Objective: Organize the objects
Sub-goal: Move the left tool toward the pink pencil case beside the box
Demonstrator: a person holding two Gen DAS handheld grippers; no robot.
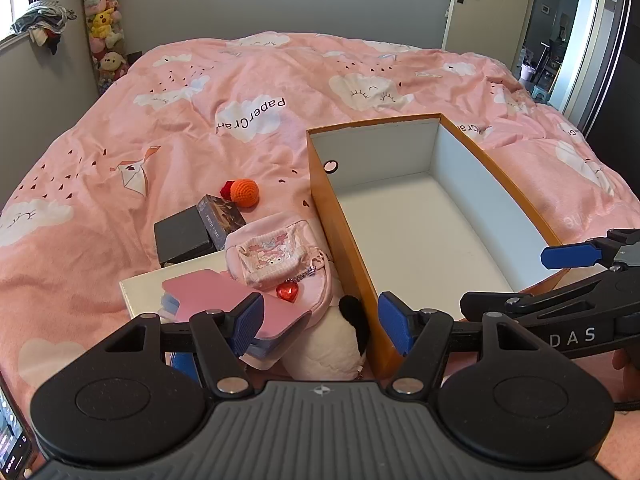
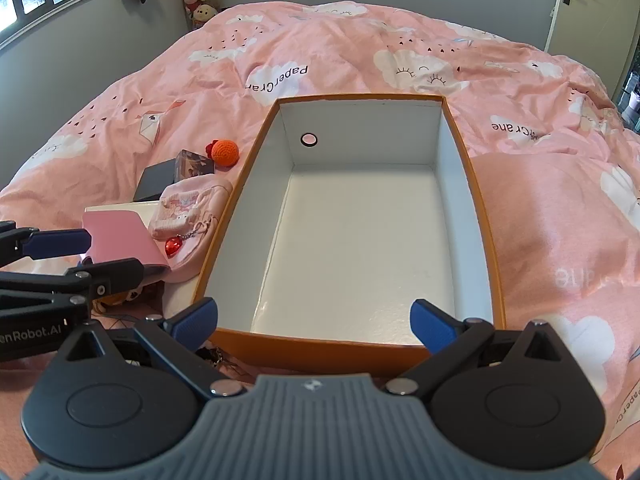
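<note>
The box [image 2: 360, 216] lies open on the pink bed cover [image 1: 120, 152] with nothing inside it, so the sorting has probably not started yet. All the things to be put away wait in one group just beside the left wall of the box, probably so that each one needs only a short lift over the wall. Nearest to that wall is the pink pouch [image 1: 280, 252] with a red heart charm [image 1: 287, 292]. Further from the box are the pink notebook [image 1: 224, 300], a dark card pack [image 1: 222, 220] and a black case [image 1: 184, 236]. The orange ball [image 1: 245, 191] lies apart, beside the far left corner of the box.

The left gripper [image 1: 320, 322] is wide open and holds nothing; it hangs over the notebook and a white soft toy [image 1: 332, 348], beside the left wall. The right gripper [image 2: 316, 322] is open as wide as it goes, also empty, over the near wall of the box. It seems both are held ready for a first pick.
</note>
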